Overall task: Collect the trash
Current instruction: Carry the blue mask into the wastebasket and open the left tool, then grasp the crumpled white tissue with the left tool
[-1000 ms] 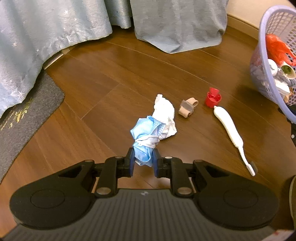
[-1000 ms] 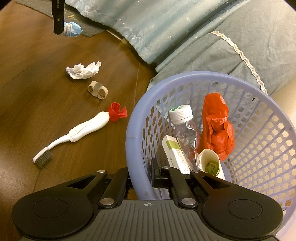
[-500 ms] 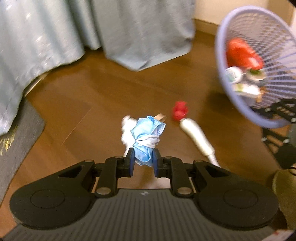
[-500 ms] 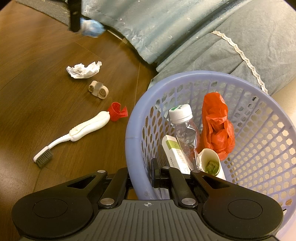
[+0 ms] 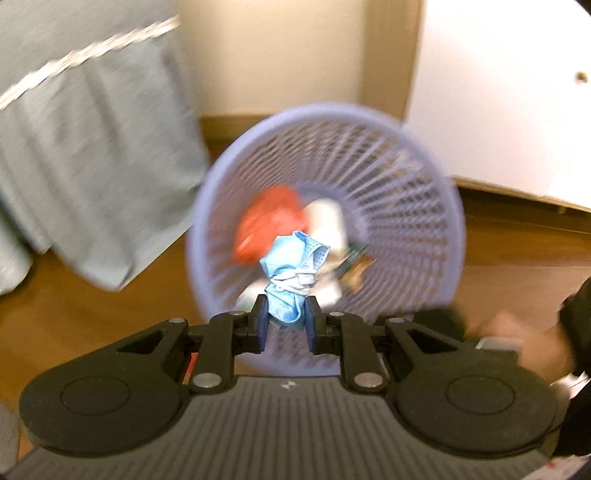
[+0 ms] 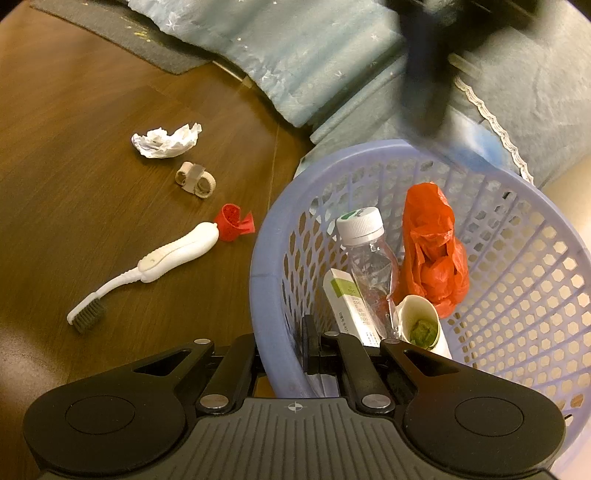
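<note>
My left gripper (image 5: 284, 325) is shut on a crumpled blue face mask (image 5: 291, 266), held in front of the tilted mouth of the lilac mesh basket (image 5: 456, 218). From the right wrist view it shows as a dark blur (image 6: 428, 125) above the basket's far rim. My right gripper (image 6: 310, 343) is shut on the basket's near rim (image 6: 258, 266). Inside lie a red bag (image 6: 432, 251), a plastic bottle (image 6: 369, 251), a small box (image 6: 347, 302) and a paper cup (image 6: 421, 325). On the wooden floor lie crumpled white paper (image 6: 166, 142), a beige roll (image 6: 195, 181), a red scrap (image 6: 232, 221) and a white brush (image 6: 155, 266).
Blue-grey drapes (image 6: 314, 55) hang down behind the basket, with a grey mat (image 6: 122, 33) at the far left. A white cabinet (image 5: 498, 92) and a pale wall stand beyond the basket. A person's hand (image 5: 517, 343) shows at the right in the left wrist view.
My left gripper has lifted the blue mask off the floor and swung it right, from above the scattered trash to the basket's mouth. The right gripper and the basket have stayed still.
</note>
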A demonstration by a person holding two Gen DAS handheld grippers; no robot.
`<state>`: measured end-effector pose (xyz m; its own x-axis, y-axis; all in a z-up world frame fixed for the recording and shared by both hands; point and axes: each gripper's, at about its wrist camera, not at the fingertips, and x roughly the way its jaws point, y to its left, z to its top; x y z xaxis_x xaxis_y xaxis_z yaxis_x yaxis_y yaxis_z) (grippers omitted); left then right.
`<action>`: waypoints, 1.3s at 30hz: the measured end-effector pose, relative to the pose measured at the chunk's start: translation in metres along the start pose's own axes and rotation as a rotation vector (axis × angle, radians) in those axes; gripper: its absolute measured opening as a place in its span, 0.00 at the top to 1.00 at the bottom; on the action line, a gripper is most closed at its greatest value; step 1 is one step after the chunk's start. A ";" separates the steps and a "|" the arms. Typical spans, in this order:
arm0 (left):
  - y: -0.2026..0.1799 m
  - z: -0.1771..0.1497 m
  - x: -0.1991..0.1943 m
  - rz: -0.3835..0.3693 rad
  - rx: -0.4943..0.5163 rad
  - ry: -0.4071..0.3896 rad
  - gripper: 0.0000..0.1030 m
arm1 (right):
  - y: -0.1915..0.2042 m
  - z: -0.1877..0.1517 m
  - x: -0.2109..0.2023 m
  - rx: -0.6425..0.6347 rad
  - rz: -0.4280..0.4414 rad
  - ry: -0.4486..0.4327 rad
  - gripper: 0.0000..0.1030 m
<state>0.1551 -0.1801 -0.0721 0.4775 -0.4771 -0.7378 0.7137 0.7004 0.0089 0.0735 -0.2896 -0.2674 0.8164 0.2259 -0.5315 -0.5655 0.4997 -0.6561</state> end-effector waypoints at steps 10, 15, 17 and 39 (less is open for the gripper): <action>0.005 0.010 0.000 -0.017 -0.013 -0.062 0.52 | -0.004 0.001 -0.001 0.021 -0.005 -0.002 0.99; 0.039 -0.034 -0.006 0.147 -0.092 -0.007 0.52 | -0.005 0.000 -0.002 0.021 -0.005 -0.001 0.98; 0.058 -0.054 -0.011 0.210 -0.139 0.025 0.52 | -0.005 0.000 -0.002 0.021 -0.005 -0.001 0.98; 0.131 -0.173 0.056 0.352 -0.191 0.238 0.55 | -0.002 0.000 -0.001 0.001 -0.003 0.005 0.98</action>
<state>0.1871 -0.0232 -0.2291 0.5272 -0.0731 -0.8466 0.4114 0.8937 0.1790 0.0737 -0.2908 -0.2658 0.8174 0.2199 -0.5324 -0.5628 0.5015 -0.6571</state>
